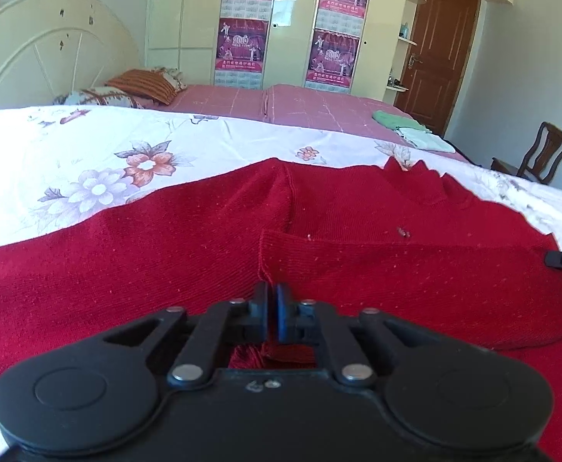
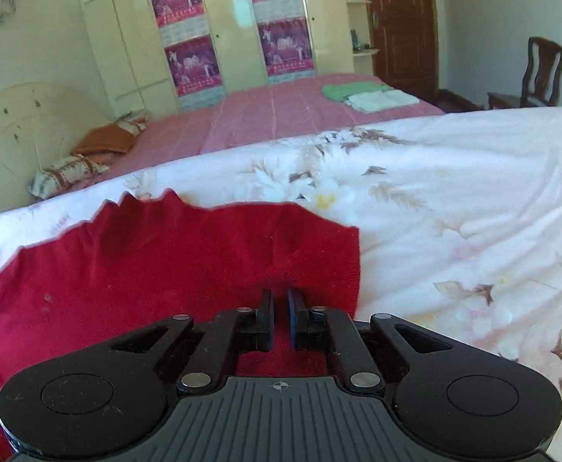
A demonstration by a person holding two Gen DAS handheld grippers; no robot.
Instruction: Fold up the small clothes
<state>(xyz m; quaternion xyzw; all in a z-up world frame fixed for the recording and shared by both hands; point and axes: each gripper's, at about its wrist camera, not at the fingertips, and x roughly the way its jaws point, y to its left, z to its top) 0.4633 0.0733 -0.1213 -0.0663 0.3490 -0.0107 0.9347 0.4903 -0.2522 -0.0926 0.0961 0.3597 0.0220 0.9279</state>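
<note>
- Lying flat on the flowered bedsheet (image 1: 88, 146) is a red knit sweater (image 1: 358, 208), spread out so it can be folded neatly.
- One sleeve (image 1: 396, 265) is already laid across the body of the sweater, and its cuff end sits right at the left gripper (image 1: 272, 308).
- Those left fingers are nearly together with red knit showing between them (it looks like a pinch on the cuff, likely to set it down straight).
- At the sweater's right edge, near the middle of the bed, the right gripper (image 2: 279, 317) is squeezed almost closed.
- Red cloth fills the small gap between its fingers, so I think it is holding the sweater's side edge, maybe to keep it from sliding.
- A pink blanket (image 2: 281, 111) covers the far side of the bed.
- Near the bed's far corner sit folded clothes (image 2: 369, 94), green and white (probably the finished pile).
- My guess is that the fold has only begun.
</note>
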